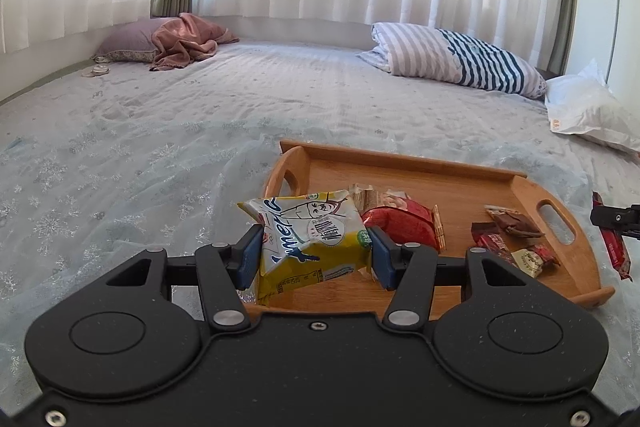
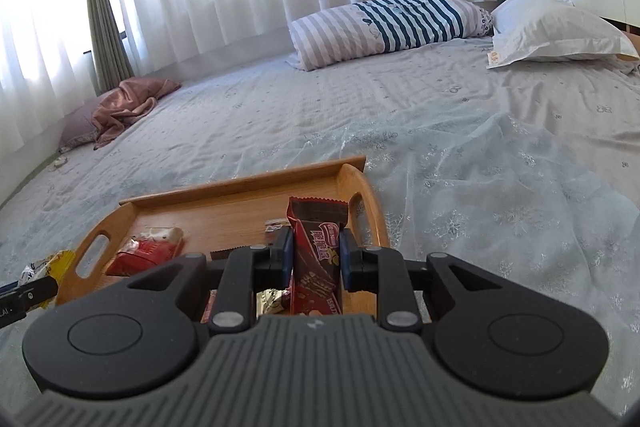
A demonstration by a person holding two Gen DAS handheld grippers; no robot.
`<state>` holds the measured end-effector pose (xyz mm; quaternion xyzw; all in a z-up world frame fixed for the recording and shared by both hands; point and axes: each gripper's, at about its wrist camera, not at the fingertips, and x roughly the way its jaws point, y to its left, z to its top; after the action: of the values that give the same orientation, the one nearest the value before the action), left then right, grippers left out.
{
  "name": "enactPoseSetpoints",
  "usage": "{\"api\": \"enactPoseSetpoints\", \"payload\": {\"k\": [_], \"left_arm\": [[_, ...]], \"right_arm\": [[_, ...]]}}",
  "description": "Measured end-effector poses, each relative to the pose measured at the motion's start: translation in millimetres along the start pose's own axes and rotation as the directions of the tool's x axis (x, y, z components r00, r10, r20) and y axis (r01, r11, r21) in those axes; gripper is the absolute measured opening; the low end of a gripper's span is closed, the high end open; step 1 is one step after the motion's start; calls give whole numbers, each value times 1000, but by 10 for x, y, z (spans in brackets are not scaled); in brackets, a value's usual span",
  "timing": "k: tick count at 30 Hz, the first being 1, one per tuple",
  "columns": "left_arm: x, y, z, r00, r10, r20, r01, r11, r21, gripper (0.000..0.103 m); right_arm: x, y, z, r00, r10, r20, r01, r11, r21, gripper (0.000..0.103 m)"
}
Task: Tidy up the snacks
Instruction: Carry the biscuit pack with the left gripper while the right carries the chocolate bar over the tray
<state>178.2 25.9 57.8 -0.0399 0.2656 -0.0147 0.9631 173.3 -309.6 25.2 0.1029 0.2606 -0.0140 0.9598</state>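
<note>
Left wrist view: left gripper (image 1: 313, 254) clamped across a yellow snack packet (image 1: 308, 243), held above the near-left end of the wooden tray (image 1: 416, 171); red packets (image 1: 400, 223) at 1 o'clock, small candies (image 1: 516, 239) at 3 o'clock on the tray. Right wrist view: right gripper (image 2: 314, 259) pinched on an upright red wafer bar (image 2: 316, 259) over the tray's right end, handle (image 2: 362, 207) at 1 o'clock. Likely light, crinkly, slippery, crushable; best gripped mid-body, gently.
</note>
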Motion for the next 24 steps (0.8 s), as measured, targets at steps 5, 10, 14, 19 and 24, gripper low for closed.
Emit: {"api": "enactPoseSetpoints", "payload": {"k": [5, 10, 14, 19, 24], "left_arm": [[163, -13, 3, 1000, 16, -22, -16, 1000, -7, 53], [291, -26, -10, 999, 19, -45, -19, 1000, 6, 53], [389, -58, -21, 998, 18, -62, -17, 1000, 17, 53], [462, -102, -37, 998, 25, -64, -23, 999, 31, 53], [517, -136, -31, 998, 16, -66, -14, 999, 41, 53]], "right_arm": [[164, 27, 1, 999, -29, -23, 28, 999, -38, 28], [298, 34, -22, 998, -48, -44, 46, 998, -52, 28], [382, 30, -34, 997, -58, -60, 54, 997, -63, 28], [452, 29, -53, 996, -54, -73, 49, 996, -72, 28], [508, 34, -67, 995, -56, -80, 49, 995, -81, 28]]}}
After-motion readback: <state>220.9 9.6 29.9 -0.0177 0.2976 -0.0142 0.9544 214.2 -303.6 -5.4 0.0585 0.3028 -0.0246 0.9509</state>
